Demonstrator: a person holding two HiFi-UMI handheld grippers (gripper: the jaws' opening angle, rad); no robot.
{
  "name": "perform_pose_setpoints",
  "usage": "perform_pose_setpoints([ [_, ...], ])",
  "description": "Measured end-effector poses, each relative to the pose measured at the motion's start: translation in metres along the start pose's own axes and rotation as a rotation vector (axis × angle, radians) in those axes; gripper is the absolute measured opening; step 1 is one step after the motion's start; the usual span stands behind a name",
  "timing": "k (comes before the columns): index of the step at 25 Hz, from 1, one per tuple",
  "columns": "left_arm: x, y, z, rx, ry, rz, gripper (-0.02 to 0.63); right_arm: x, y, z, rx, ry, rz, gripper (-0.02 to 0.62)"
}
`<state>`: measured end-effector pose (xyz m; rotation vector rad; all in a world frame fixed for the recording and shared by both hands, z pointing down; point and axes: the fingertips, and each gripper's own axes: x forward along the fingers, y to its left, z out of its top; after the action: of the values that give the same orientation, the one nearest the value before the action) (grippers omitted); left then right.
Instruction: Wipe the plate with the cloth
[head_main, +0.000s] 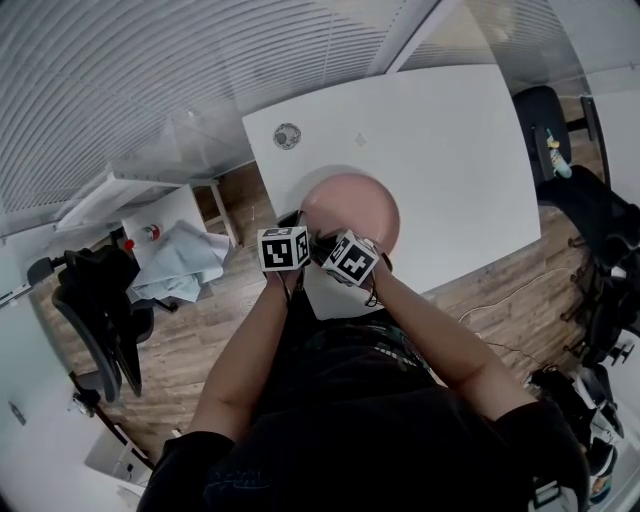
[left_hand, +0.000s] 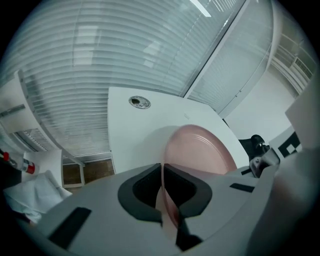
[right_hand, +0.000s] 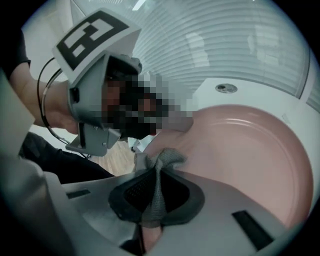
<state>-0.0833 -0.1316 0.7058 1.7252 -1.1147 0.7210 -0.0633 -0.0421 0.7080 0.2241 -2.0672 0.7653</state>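
Note:
A pink plate (head_main: 352, 205) is held tilted above the near edge of the white table (head_main: 440, 150). My left gripper (left_hand: 162, 192) is shut on the plate's (left_hand: 200, 150) near rim, which runs between its pads. My right gripper (right_hand: 157, 187) is shut on a grey cloth (right_hand: 161, 165), and the bunched cloth presses on the plate's (right_hand: 245, 150) inner face near its left rim. In the head view both grippers, left (head_main: 297, 232) and right (head_main: 325, 243), sit side by side at the plate's near edge. The left gripper's marker cube (right_hand: 92, 42) shows in the right gripper view.
A round cable port (head_main: 287, 135) sits at the table's far left. A low white stand (head_main: 165, 225) with a pale cloth and a red-capped bottle (head_main: 150, 232) is at the left on the wooden floor. Dark chairs stand left (head_main: 100, 310) and right (head_main: 545, 110).

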Motion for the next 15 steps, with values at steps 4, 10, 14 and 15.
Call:
perform_pose_setpoints([
  [4, 0.0, 0.002, -0.001, -0.004, -0.01, 0.005, 0.028, -0.006, 0.005, -0.024, 0.038, 0.046, -0.013, 0.041],
  [10, -0.001, -0.003, -0.005, 0.008, -0.014, 0.003, 0.028, -0.026, 0.0, -0.058, 0.063, 0.16, -0.074, 0.041],
  [14, -0.001, -0.001, -0.007, 0.025, -0.02, 0.012, 0.028, -0.035, -0.007, -0.073, 0.044, 0.237, -0.107, 0.041],
  [15, -0.002, 0.0, -0.007, 0.029, -0.021, 0.014, 0.028, -0.037, -0.009, -0.077, 0.04, 0.258, -0.114, 0.041],
])
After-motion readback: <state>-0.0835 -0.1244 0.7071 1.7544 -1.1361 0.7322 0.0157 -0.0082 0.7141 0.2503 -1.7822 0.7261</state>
